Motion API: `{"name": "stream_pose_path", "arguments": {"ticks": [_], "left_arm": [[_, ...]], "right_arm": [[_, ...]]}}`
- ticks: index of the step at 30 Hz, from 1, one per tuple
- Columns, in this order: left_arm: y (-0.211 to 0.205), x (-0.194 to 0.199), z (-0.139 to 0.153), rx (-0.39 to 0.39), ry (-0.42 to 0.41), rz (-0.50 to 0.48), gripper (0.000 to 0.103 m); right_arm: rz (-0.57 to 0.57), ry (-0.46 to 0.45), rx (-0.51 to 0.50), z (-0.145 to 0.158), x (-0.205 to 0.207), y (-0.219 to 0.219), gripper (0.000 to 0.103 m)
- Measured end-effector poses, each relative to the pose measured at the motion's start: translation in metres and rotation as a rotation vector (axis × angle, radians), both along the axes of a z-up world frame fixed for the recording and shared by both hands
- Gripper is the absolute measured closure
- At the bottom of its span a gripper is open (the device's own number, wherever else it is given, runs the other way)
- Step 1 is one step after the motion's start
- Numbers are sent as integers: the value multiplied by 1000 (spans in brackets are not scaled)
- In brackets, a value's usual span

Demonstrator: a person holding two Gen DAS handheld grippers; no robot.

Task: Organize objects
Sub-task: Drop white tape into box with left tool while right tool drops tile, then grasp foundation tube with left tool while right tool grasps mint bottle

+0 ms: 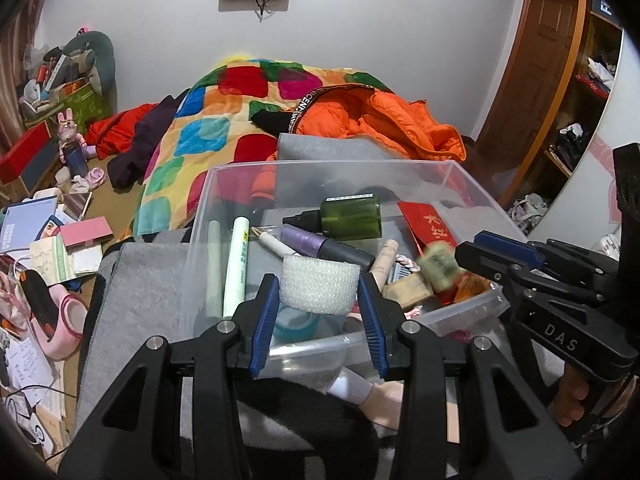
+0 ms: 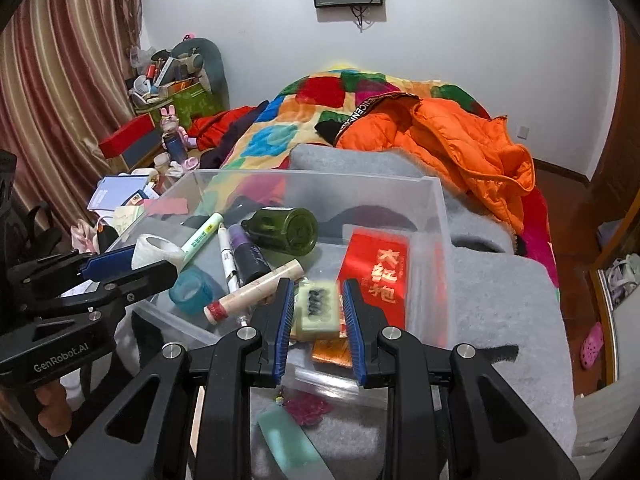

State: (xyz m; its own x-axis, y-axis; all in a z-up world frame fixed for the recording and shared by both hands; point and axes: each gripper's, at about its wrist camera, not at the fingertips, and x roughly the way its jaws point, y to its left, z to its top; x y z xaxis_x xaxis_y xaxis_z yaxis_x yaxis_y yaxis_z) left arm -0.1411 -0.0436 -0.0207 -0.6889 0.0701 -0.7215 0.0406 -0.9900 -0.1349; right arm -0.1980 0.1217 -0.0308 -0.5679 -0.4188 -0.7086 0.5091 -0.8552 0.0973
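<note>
A clear plastic bin [image 1: 460,184] [image 2: 434,200] sits on a grey blanket. It holds a green bottle [image 1: 352,216] [image 2: 286,230], pens, tubes, a teal tape roll [image 2: 191,290] and a red envelope [image 2: 378,272]. My left gripper [image 1: 318,300] is shut on a white foam roll [image 1: 318,286] over the bin's near edge; the roll also shows in the right wrist view [image 2: 154,250]. My right gripper [image 2: 316,312] stands open over the bin, and a small pale green case [image 2: 318,308] with dark marks, blurred, lies between its fingers; it also shows in the left wrist view [image 1: 438,266].
A colourful quilt [image 2: 280,136] and an orange jacket [image 2: 460,148] lie behind the bin. Books, boxes and papers [image 1: 52,240] clutter the left side. A mint strip [image 2: 288,444] and a pink trinket [image 2: 306,408] lie on the blanket before the bin. A wooden wardrobe [image 1: 560,92] stands right.
</note>
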Motion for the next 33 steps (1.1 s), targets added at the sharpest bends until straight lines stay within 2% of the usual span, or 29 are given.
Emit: {"name": "stream_pose_path", "arguments": {"ticks": [5, 11, 14, 21, 27, 33], "left_arm": [[3, 14, 7, 2, 14, -12, 62], [9, 35, 15, -9, 43, -19, 55], [12, 44, 15, 17, 38, -39, 53], [23, 39, -16, -8, -57, -57, 53], [24, 23, -45, -4, -168, -103, 53], [26, 14, -51, 29, -180, -123, 53]], "right_arm": [[9, 9, -7, 6, 9, 7, 71], [14, 29, -33, 14, 27, 24, 70], [19, 33, -37, 16, 38, 35, 69], [37, 12, -32, 7, 58, 47, 61], [78, -86, 4, -25, 61, 46, 60], [99, -142, 24, -47, 54, 39, 60]]}}
